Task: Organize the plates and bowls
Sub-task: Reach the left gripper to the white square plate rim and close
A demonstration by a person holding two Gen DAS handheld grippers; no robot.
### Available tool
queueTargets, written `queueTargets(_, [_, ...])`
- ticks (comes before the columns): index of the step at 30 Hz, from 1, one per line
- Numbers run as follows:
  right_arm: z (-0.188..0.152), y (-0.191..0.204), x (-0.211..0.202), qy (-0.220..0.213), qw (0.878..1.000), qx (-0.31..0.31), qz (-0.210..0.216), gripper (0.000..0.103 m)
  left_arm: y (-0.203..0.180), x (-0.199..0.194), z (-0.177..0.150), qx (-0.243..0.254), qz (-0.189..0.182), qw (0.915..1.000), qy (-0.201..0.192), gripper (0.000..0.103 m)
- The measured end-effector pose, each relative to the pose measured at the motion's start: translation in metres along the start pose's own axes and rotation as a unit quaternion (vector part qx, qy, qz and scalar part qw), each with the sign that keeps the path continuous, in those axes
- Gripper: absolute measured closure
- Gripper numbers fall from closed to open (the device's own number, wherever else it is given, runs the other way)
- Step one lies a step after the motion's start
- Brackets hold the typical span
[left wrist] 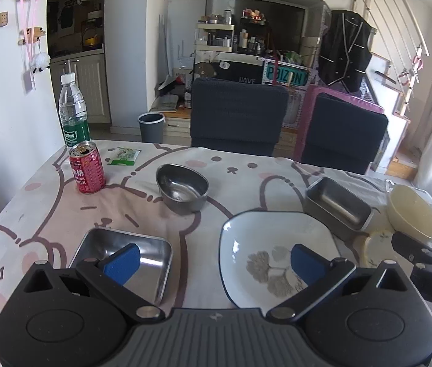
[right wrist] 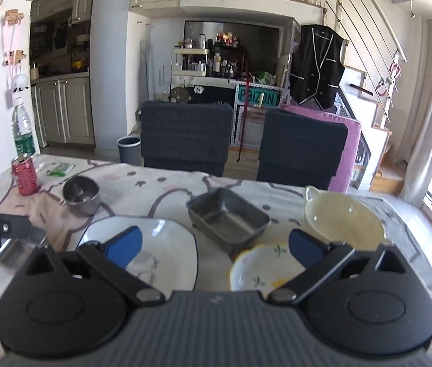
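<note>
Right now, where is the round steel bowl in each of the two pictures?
Left wrist view: the steel bowl sits mid-table, just left of centre, right of the red can.
Right wrist view: the steel bowl is far left on the table, again right of the red can.
Shared landmark: the red can.

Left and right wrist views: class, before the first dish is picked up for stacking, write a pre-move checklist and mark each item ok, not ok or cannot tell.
1. Left gripper open: ok.
2. Right gripper open: ok.
3. White square plate empty: ok.
4. Round steel bowl empty: cannot tell, something glints at the bottom.
5. Red can apart from the dishes: ok.
6. Small floral dish free of the cream bowl: cannot tell.
</note>
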State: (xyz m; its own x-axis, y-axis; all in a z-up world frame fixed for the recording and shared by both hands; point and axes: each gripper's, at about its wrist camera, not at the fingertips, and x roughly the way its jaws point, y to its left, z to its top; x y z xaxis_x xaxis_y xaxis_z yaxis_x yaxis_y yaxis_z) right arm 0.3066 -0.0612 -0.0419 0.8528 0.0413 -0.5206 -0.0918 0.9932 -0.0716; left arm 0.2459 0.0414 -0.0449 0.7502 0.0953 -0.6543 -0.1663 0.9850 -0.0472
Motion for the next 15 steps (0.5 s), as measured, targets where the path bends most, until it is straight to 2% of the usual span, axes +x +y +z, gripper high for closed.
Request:
queueTargets(7, [0.006, -0.001, 0.034, 0.018, 1.000, -0.004, 0.015, 0.000, -0.007, 0.040, 0.006, 0.021, 0.016, 0.9994, 0.022, 0.000])
queueTargets(15, [0.004, -0.009, 0.072, 0.047, 0.999, -0.009, 0.018, 0.000, -0.014, 0.092, 0.001, 0.028, 0.002, 0.9967, 0.077, 0.000])
